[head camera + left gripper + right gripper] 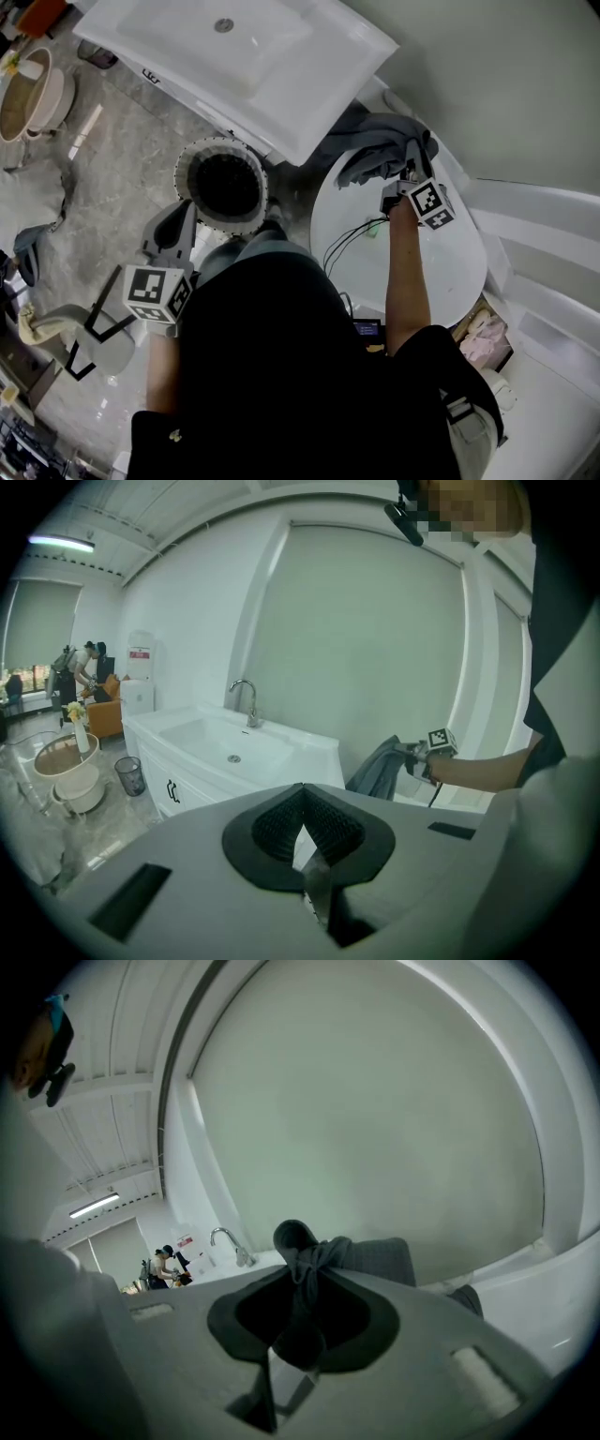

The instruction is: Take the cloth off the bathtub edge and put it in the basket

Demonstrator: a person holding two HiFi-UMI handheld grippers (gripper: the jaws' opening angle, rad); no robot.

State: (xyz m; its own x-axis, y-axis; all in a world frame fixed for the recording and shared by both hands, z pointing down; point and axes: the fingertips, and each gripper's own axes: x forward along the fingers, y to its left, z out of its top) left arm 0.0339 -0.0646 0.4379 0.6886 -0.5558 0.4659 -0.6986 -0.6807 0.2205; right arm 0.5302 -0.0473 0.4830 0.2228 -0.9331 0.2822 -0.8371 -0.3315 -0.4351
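Note:
The grey cloth [370, 150] hangs bunched in the air over the far end of the white bathtub [450, 281]. My right gripper [405, 171] is shut on its upper part. In the right gripper view a twisted fold of the cloth [305, 1274] is pinched between the dark pads and spills over the front. The round white basket [223, 183], dark inside, stands on the floor left of the tub. My left gripper [185, 214] hovers beside the basket's near left rim, shut and empty. The left gripper view also shows the cloth [380, 769] hanging from the right gripper.
A white sink cabinet [253, 56] with a tap [246, 697] stands behind the basket. Black cables [352, 234] run along the tub's near side. Bowls [28, 94] sit on the marbled floor at far left, and a small bin [129, 774] stands beside the cabinet.

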